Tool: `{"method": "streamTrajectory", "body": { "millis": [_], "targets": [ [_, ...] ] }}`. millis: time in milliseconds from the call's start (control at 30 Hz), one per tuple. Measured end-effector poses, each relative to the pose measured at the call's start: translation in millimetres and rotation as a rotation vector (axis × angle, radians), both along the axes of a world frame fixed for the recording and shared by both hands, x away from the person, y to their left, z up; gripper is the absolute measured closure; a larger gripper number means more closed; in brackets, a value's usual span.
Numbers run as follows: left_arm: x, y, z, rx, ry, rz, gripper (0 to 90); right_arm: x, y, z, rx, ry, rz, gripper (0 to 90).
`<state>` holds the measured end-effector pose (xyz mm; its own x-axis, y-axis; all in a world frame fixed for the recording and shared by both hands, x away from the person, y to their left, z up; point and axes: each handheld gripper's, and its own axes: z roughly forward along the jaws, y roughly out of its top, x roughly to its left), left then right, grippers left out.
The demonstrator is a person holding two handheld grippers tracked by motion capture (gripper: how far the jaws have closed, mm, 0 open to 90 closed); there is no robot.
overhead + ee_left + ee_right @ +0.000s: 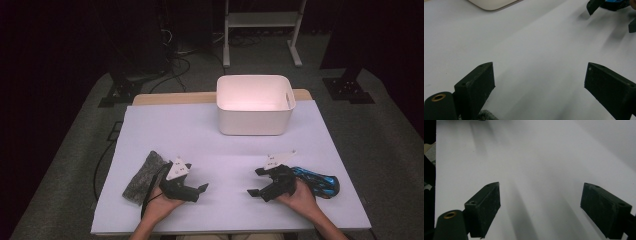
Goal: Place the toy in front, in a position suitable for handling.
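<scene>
On the white table sheet [225, 150], near the edge closest to me, both of my grippers rest low and face each other across bare surface. My left gripper [199, 190] has its jaws spread wide with nothing between them; the left gripper view confirms this, showing plain white sheet between the two black pads [476, 87]. My right gripper [256, 182] is likewise fully spread and holds nothing, with bare sheet between its pads [485, 207].

Location of the items: a grey cloth [143, 177] lies on the sheet just beside my left hand, on its outer side. A blue and black object [320, 182] lies just beside my right hand, on its outer side; I cannot tell what kind of object it is. A white bin [255, 104] stands at the far side of the table, well apart from both grippers, and looks empty from the high view.

Step in hand: I judge this to be the starting position, before any pick. No item is gripped or touched by the jaws.

Next move, as I judge it: turn one gripper outward toward its neighbouring item, lower the spread jaws around it, and close. The cloth is soft and flat, so the pads must reach down to the sheet. The bin is the likely destination.

Markings: the grey plates on top of the grippers carry small dark marks, too small to read. No brand or label is legible elsewhere.
</scene>
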<state>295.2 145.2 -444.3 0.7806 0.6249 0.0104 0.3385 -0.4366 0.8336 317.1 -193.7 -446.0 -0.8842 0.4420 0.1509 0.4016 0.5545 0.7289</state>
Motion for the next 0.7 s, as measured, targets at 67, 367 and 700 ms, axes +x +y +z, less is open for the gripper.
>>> {"method": "streamTrajectory", "body": {
  "millis": [67, 367, 700],
  "targets": [
    [-0.3, -1.1, 0.0, 0.003, -0.003, -0.005, 8.5, 0.1, -1.0, 0.5, 0.009, 0.004, 0.001, 14.9],
    [-1.4, -1.5, -0.1, 0.018, -0.002, -0.006, 8.5, 0.2, -2.2, 1.1, 0.019, 0.013, 0.011, 14.9],
    [-3.5, 2.6, -0.8, 0.03, -0.006, 0.0, 8.5, 1.3, -5.5, 10.3, 0.017, 0.019, 0.027, 14.9]
  ]
}}
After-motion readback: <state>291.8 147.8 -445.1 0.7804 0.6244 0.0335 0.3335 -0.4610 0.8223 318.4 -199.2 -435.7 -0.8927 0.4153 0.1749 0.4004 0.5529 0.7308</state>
